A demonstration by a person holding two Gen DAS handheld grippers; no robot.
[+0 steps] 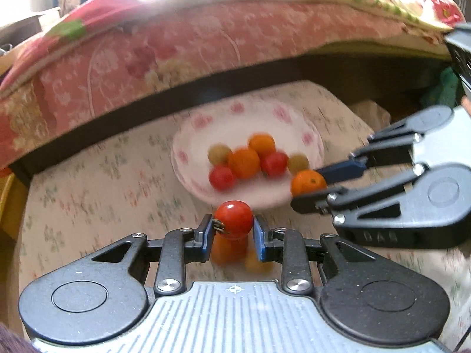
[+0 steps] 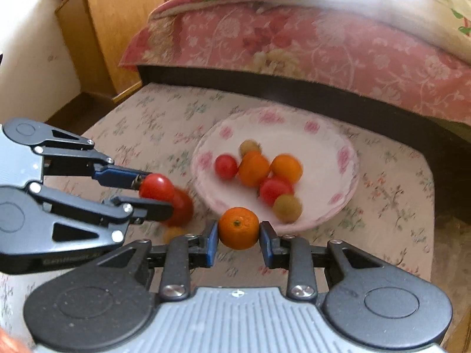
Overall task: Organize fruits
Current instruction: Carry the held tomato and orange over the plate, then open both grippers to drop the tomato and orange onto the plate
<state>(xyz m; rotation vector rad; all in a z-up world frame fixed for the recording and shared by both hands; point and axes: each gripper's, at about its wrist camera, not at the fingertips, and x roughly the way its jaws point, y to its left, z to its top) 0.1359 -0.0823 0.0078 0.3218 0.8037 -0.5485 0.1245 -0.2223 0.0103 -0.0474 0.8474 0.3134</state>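
The left gripper (image 1: 233,229) is clamped across the sides of a small, glossy red tomato (image 1: 233,219), its blue pads (image 1: 206,235) pressing at the widest part, with the green stem stub against the left pad. It hangs just short of the near rim of the white, pink-flowered ceramic plate (image 2: 347,158), which lies on the floral-patterned cloth surface (image 2: 391,194) towards its far edge, by the dark bed frame. The right gripper (image 2: 239,235) is closed on a round orange mandarin (image 2: 239,228), taken at its widest part with the stem dimple facing the camera, directly at the plate's near rim.

On the plate lie two more red tomatoes (image 2: 225,166), two oranges (image 2: 253,168) and two small yellow-green round fruits (image 2: 287,207), clustered and touching. Blurred red and orange shapes lie on the cloth under the left gripper; I cannot tell how many.

Both held fruits are probably light. The tomato looks thin-skinned, soft and slick, so a gentle squeeze across its middle seems best. The mandarin's dimpled peel should grip better and yield slightly. Both are round and would likely roll if released from any height, possibly nudging the cluster.
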